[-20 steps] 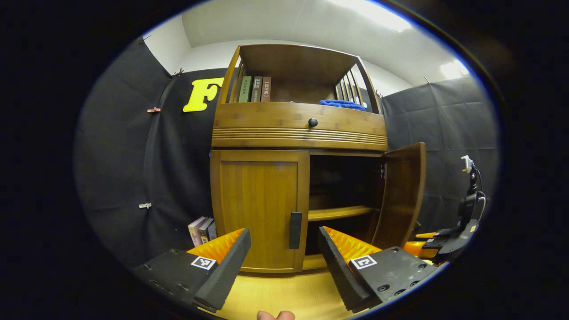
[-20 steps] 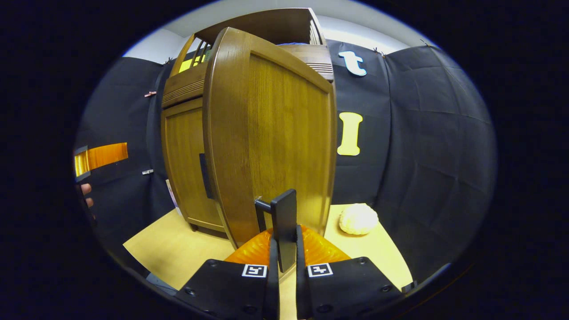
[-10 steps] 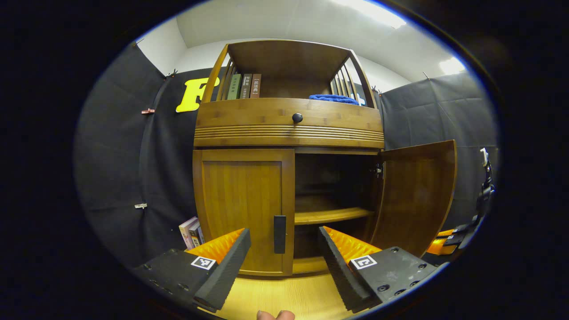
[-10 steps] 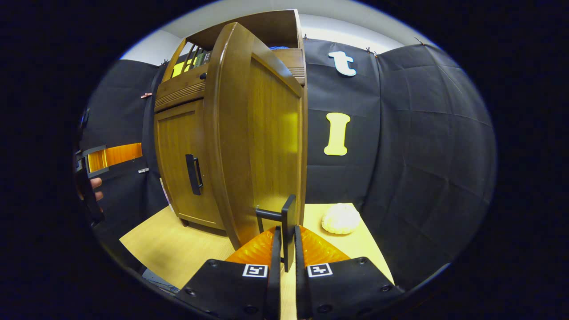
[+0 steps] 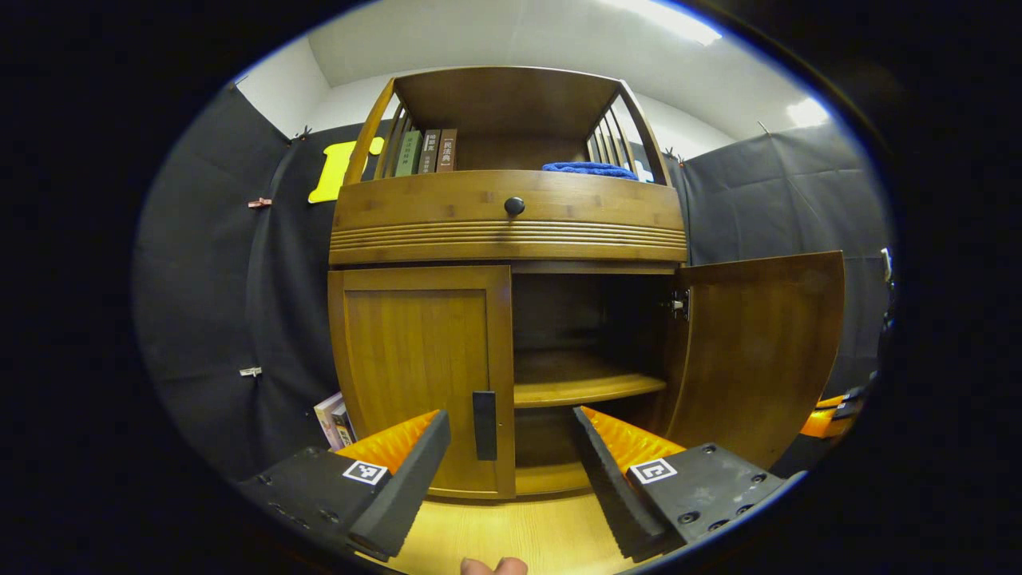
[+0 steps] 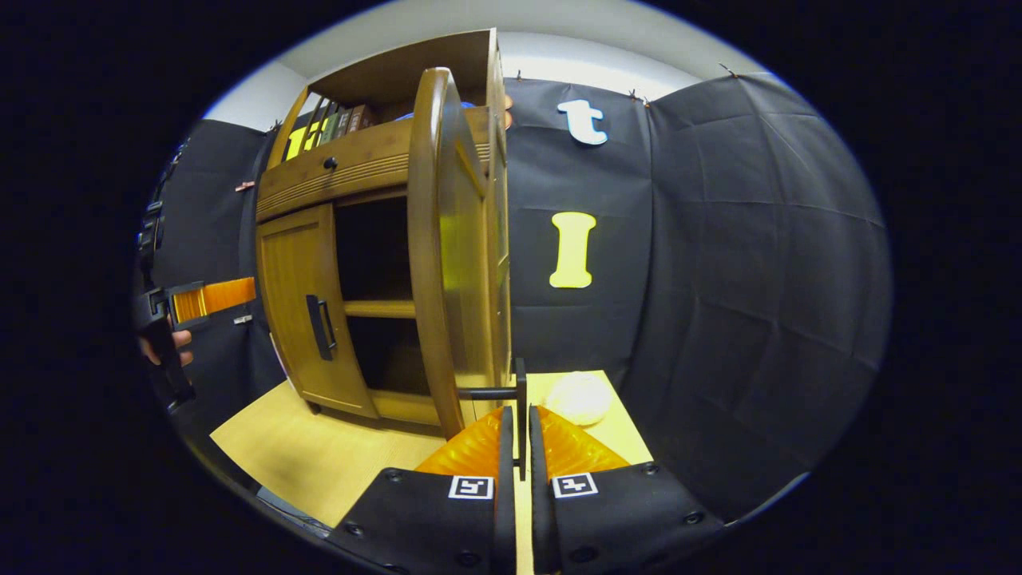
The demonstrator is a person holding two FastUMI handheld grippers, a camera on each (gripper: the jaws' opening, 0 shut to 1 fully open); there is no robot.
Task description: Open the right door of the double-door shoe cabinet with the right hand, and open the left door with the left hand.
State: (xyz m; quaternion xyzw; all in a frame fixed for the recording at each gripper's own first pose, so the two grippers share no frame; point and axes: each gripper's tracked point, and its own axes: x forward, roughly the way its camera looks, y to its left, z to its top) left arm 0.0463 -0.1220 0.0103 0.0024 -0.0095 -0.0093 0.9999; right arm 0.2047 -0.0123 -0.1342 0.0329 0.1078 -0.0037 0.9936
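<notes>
In the left gripper view, my left gripper (image 5: pixel 511 471) hangs released, jaws spread wide, facing the cabinet (image 5: pixel 511 231) near the floor's (image 5: pixel 511 531) front edge. The left door (image 5: pixel 419 375) is closed, its handle (image 5: pixel 484 414) between my fingers but farther off. The right door (image 5: pixel 758 351) stands swung wide, leaving the shelf (image 5: pixel 587 390) exposed.

In the right gripper view, my right gripper (image 6: pixel 517 447) is clenched on the right door's handle (image 6: pixel 520 403), the door's edge (image 6: pixel 435 255) facing me, open floor to its left.
</notes>
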